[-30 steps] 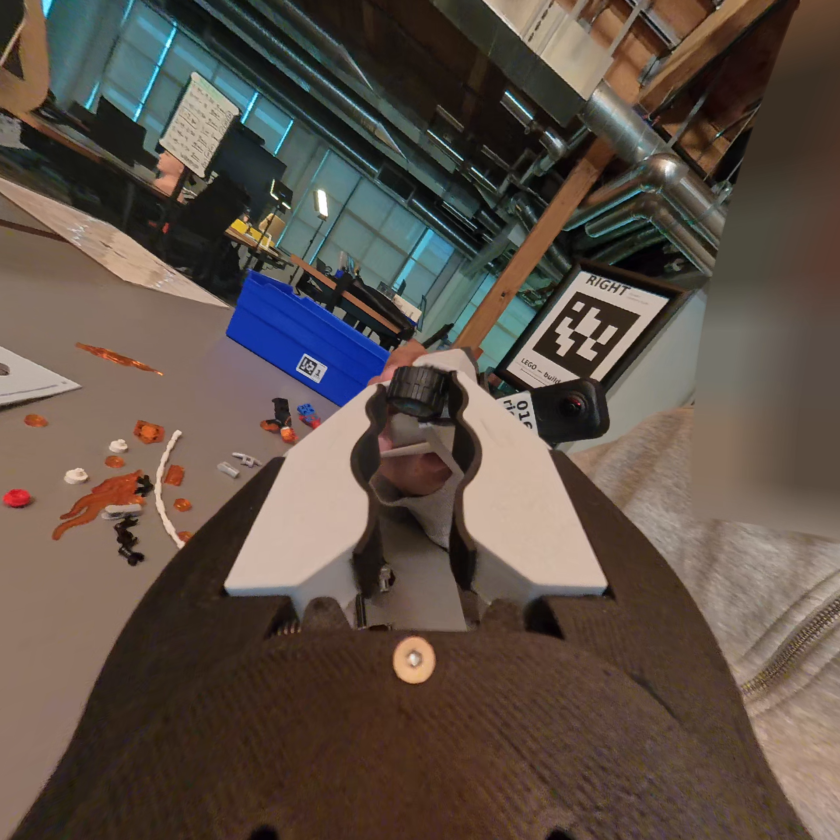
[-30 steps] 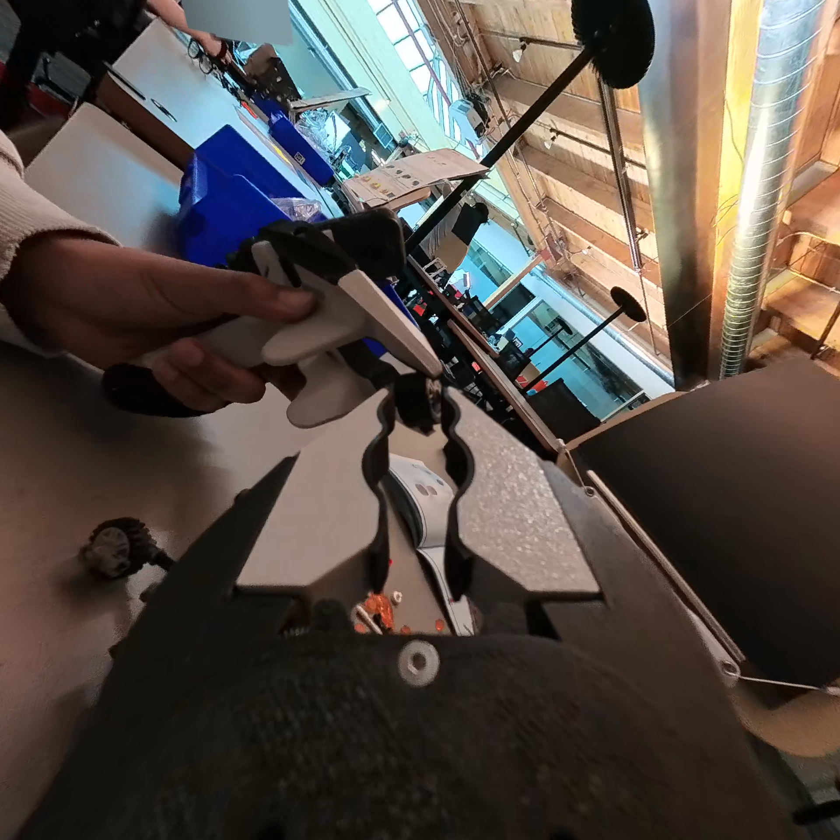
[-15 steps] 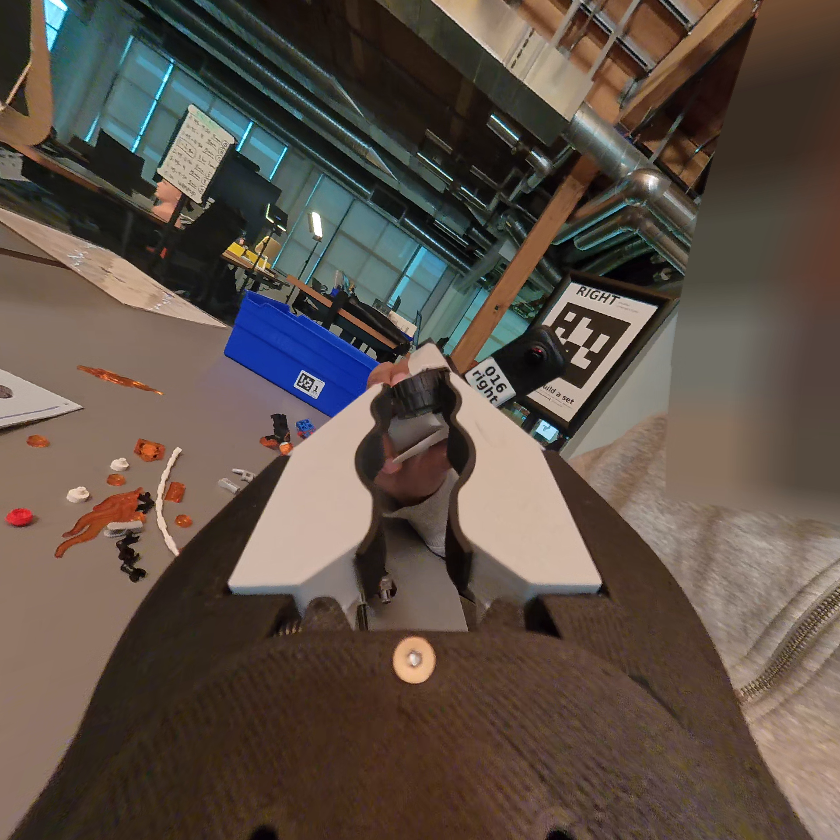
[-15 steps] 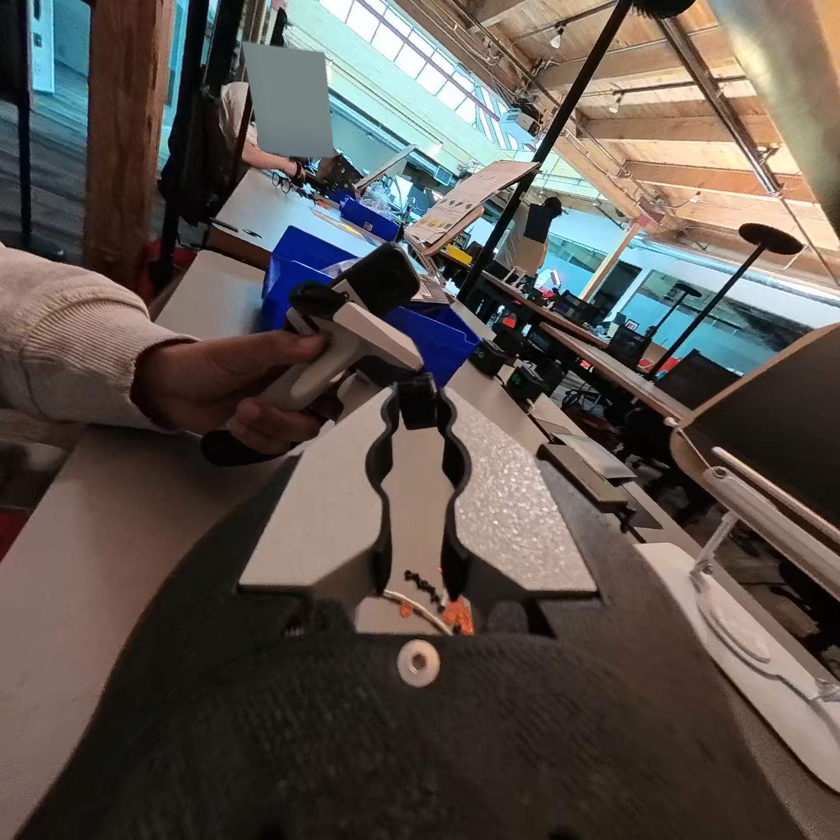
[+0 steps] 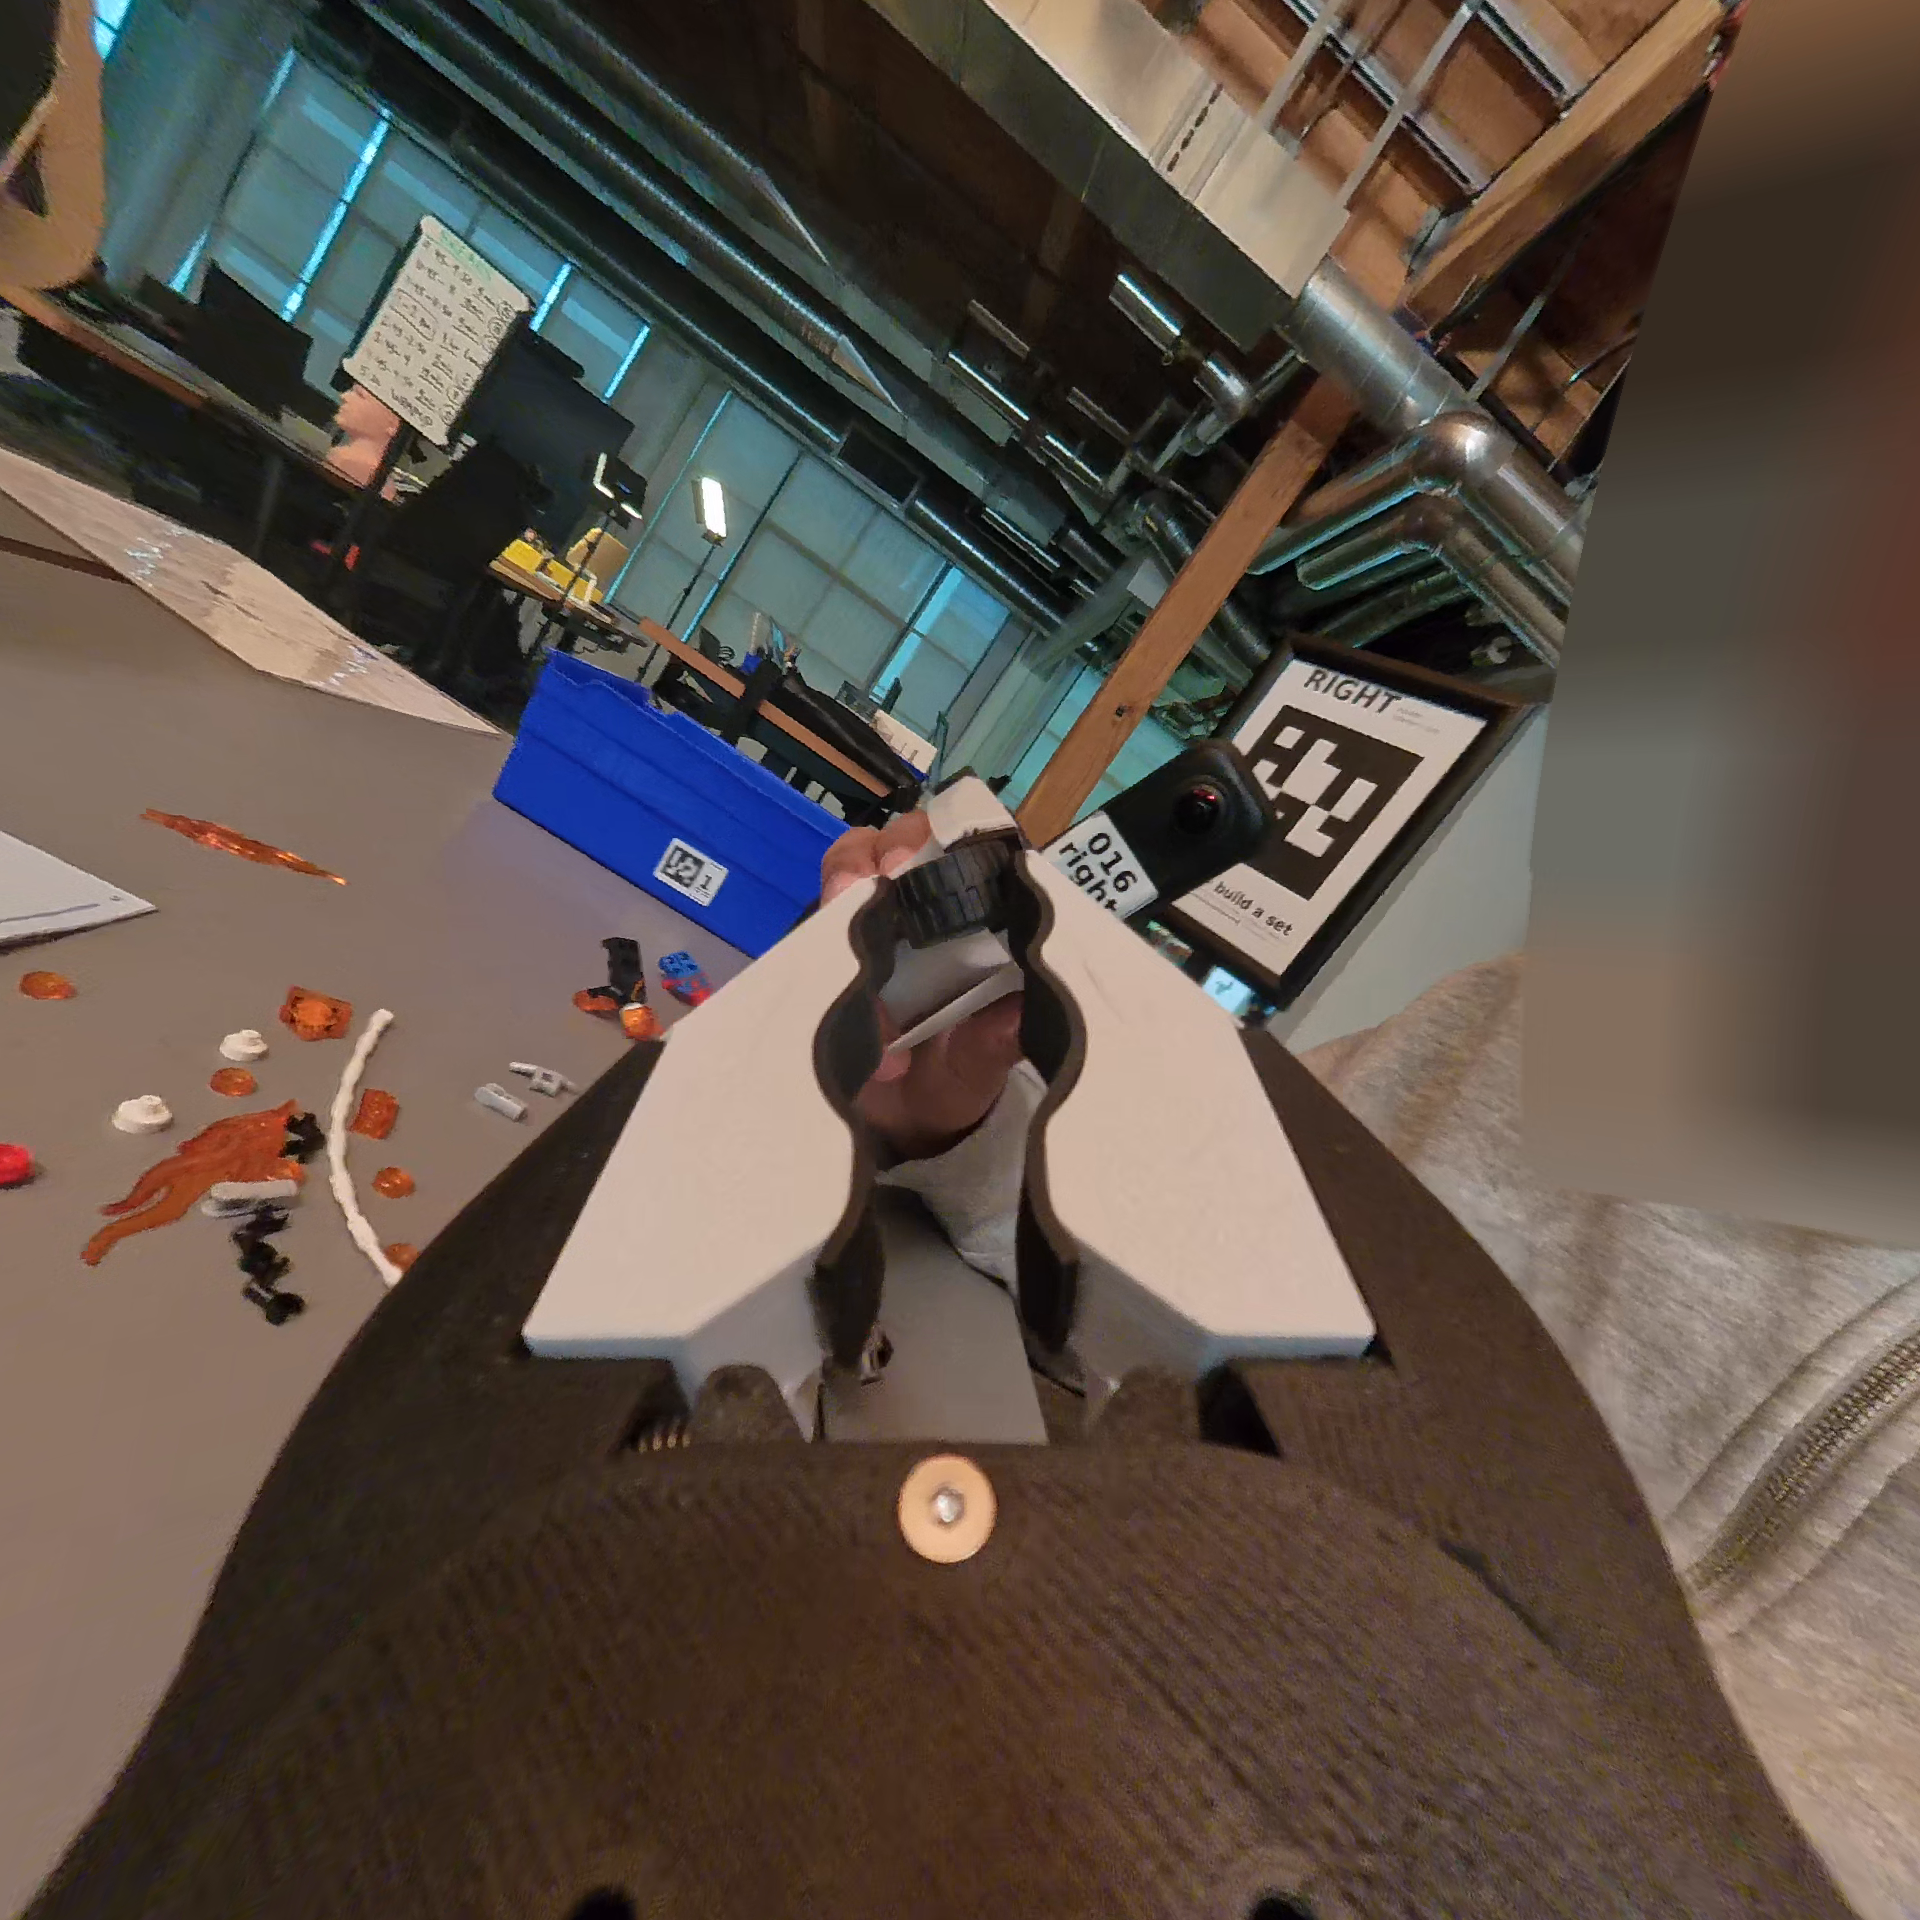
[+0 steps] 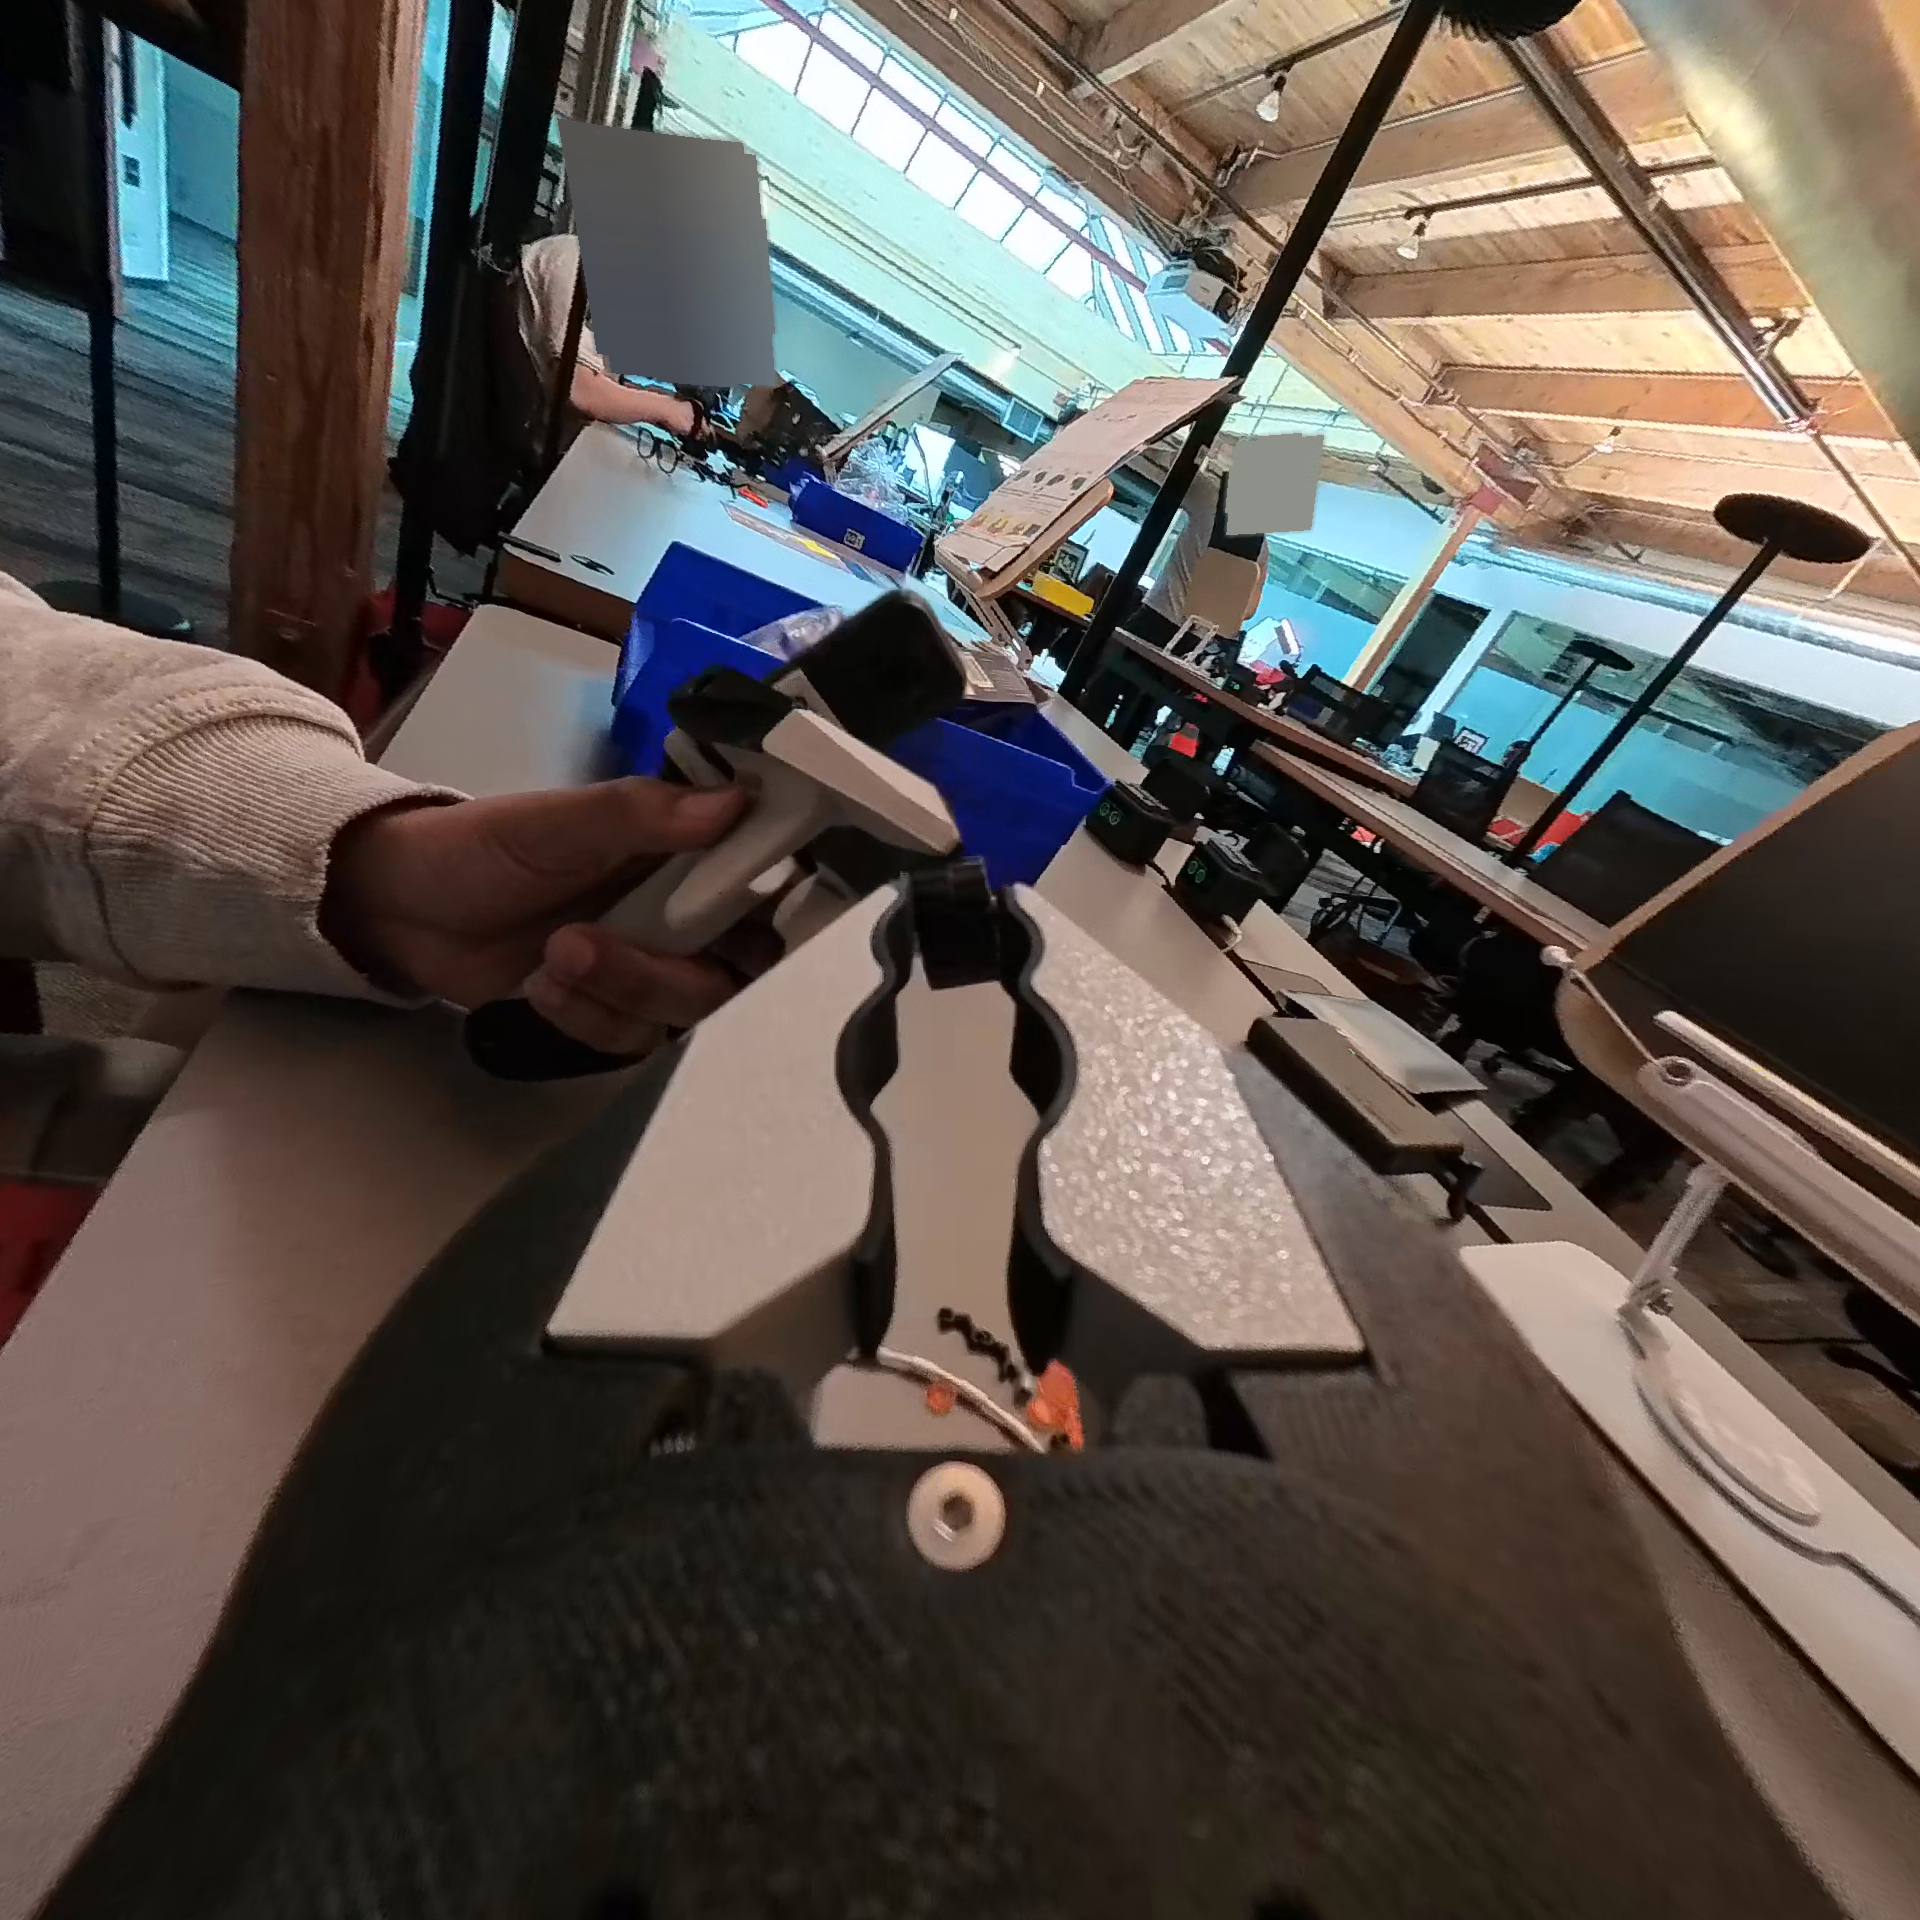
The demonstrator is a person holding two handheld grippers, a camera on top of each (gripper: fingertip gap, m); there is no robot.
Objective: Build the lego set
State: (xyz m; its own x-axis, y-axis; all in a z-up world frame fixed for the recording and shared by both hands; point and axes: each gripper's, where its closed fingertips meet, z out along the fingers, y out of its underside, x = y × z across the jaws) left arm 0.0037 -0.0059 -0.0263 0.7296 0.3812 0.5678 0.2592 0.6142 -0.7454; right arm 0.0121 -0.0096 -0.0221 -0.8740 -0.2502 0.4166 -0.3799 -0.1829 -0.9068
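Note:
In the left wrist view my left gripper (image 5: 951, 883) is shut on a small black tyred wheel (image 5: 951, 906) and holds it above the grey table (image 5: 312, 1507). The right gripper's grey fingertip (image 5: 971, 816) meets it from behind. In the right wrist view my right gripper (image 6: 956, 904) is shut on a small black piece (image 6: 956, 935). The left gripper (image 6: 831, 779), held by a hand (image 6: 499, 894), has its tip right at that piece. Whether the two pieces are joined is hidden by the fingers.
Loose parts lie on the table at left: orange flame pieces (image 5: 208, 1164), a white bendy strip (image 5: 353, 1132), black links (image 5: 265, 1262), white studs (image 5: 140, 1114). A blue bin (image 5: 644, 779) stands behind them. A screen on a stand (image 6: 1714, 1143) is at the right.
The right gripper has tilted and swung, so its view now looks level across the table. Both grippers stay tip to tip with their pieces held. The left view barely moved.

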